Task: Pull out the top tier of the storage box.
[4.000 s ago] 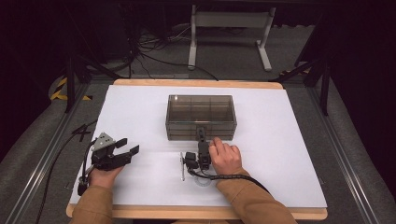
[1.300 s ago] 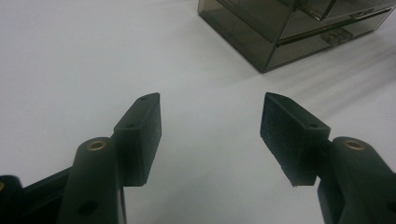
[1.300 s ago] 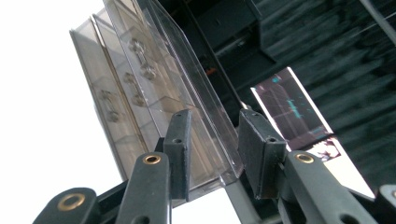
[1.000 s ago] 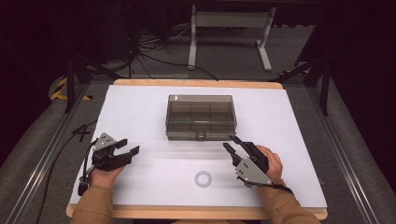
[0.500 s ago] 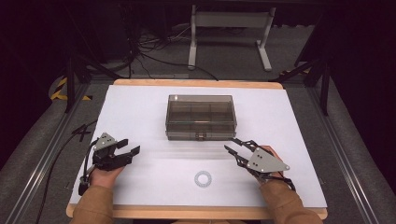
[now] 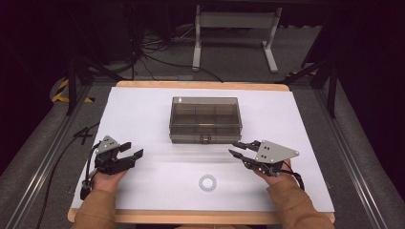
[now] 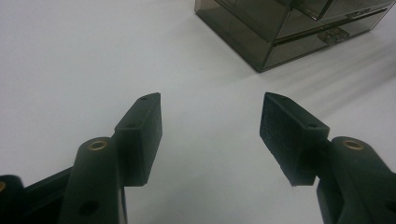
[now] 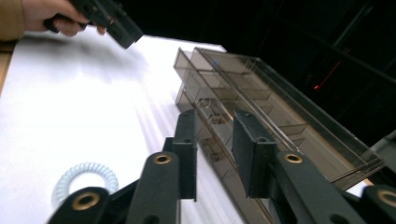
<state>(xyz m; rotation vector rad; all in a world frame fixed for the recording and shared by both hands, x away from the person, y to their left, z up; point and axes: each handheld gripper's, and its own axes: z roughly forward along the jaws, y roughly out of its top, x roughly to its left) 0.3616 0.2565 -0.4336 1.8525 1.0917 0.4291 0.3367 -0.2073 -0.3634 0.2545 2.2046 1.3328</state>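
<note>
A smoky clear compartment box point(image 6: 205, 119) stands shut at the middle of the white table, its latch facing me. A pale coiled ring point(image 6: 207, 182) lies flat in front of it. My left gripper point(image 6: 135, 149) rests at the left, open and empty, its pads point(image 7: 140, 135) wide apart and aimed toward the box point(image 7: 280, 28). My right gripper point(image 6: 232, 148) hovers right of the ring, pointing left at the box's front right corner. Its jaws have just been closing, with a narrow gap and nothing between the fingers point(image 8: 187, 144). The right gripper view also shows the box point(image 8: 261, 102) and the ring point(image 8: 86, 179).
The white sheet point(image 6: 143, 109) covers a wooden table with its front edge near my forearms. Cables and a metal stand point(image 6: 234, 28) sit on the dark floor behind. In the right gripper view the left hand and its gripper point(image 8: 112, 23) are at the top left.
The right gripper left the box's front, moved right, rolled its grey plate upward and lifted a little while its jaws narrowed. The coiled ring lies still. The left gripper has not moved.
</note>
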